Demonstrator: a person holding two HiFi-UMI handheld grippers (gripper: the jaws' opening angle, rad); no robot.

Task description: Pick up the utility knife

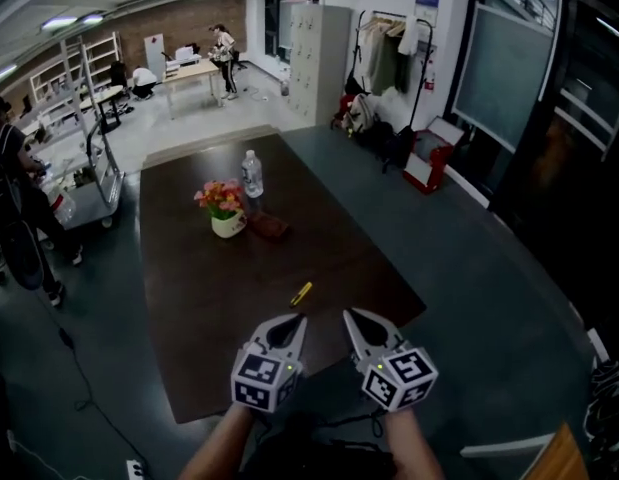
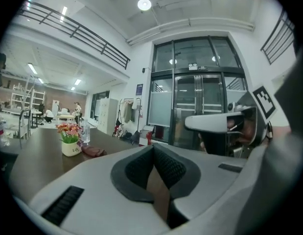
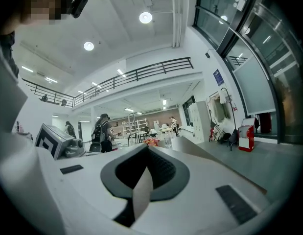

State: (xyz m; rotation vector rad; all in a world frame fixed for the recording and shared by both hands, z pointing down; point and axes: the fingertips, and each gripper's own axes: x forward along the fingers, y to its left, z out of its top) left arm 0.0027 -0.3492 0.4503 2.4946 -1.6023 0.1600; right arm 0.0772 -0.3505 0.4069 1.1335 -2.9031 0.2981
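A small yellow utility knife (image 1: pixel 302 293) lies on the dark brown table (image 1: pixel 199 308), near its front right part. My left gripper (image 1: pixel 295 322) hovers just short of the knife, over the table's front edge, jaws together and empty. My right gripper (image 1: pixel 352 316) is beside it to the right, also closed with nothing in it. In the left gripper view the left gripper (image 2: pixel 153 149) has its pads meeting, and the right gripper (image 2: pixel 224 124) shows alongside. In the right gripper view the right gripper (image 3: pixel 146 149) has its pads meeting. The knife is hidden in both gripper views.
Farther back on the table stand a white pot of flowers (image 1: pixel 227 223), a clear water bottle (image 1: pixel 252 173) and a brown pouch (image 1: pixel 269 226). A person (image 1: pixel 14 218) stands by a cart (image 1: pixel 89 183) at the left. A red box (image 1: pixel 429 163) sits on the floor at the right.
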